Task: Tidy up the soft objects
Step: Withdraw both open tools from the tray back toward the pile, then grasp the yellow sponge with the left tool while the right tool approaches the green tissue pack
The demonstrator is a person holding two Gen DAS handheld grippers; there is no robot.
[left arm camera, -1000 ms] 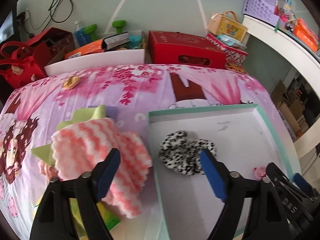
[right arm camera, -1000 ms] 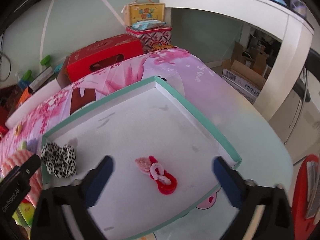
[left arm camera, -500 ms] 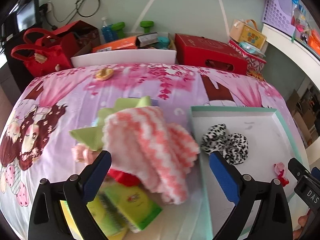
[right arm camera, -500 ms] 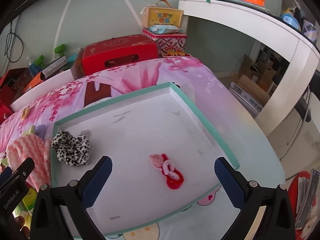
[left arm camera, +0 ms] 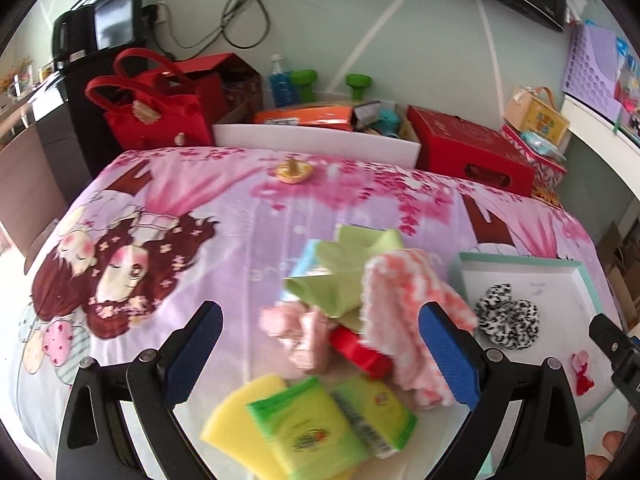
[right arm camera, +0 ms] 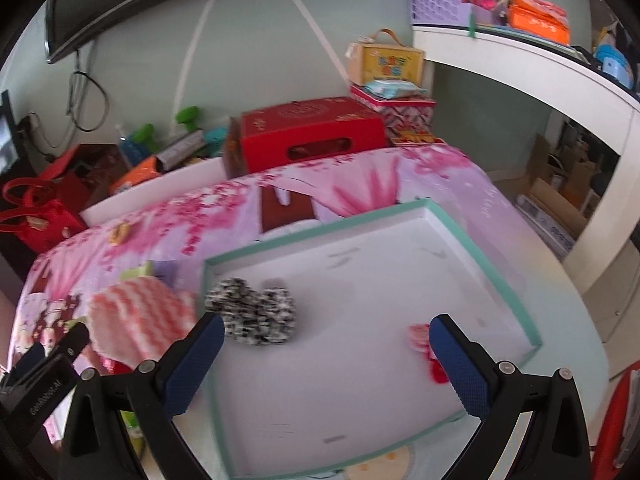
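A pile of soft things lies on the pink bedspread: a pink-and-white striped fluffy cloth [left arm camera: 404, 312], a green cloth [left arm camera: 344, 272], a small pink fluffy item [left arm camera: 300, 332] and a red item [left arm camera: 360, 352]. My left gripper [left arm camera: 320, 356] is open and empty, hovering over this pile. A teal-rimmed white tray [right arm camera: 496, 276] holds a black-and-white scrunchie [right arm camera: 252, 312] and a small red-and-pink hair tie [right arm camera: 424, 344]. My right gripper [right arm camera: 324, 364] is open and empty above the tray. The striped cloth also shows in the right wrist view [right arm camera: 136, 316].
Yellow-green packets [left arm camera: 312, 428] lie at the near edge of the pile. A small golden item [left arm camera: 292, 170] sits far back on the bed. Red boxes [left arm camera: 468, 152], a red bag [left arm camera: 148, 108] and a white bin [left arm camera: 316, 140] line the far side. A white desk [right arm camera: 560, 80] stands right.
My left gripper has swung left from the tray's edge to over the pile. My right gripper has shifted left over the tray, toward the scrunchie. Both stay open.
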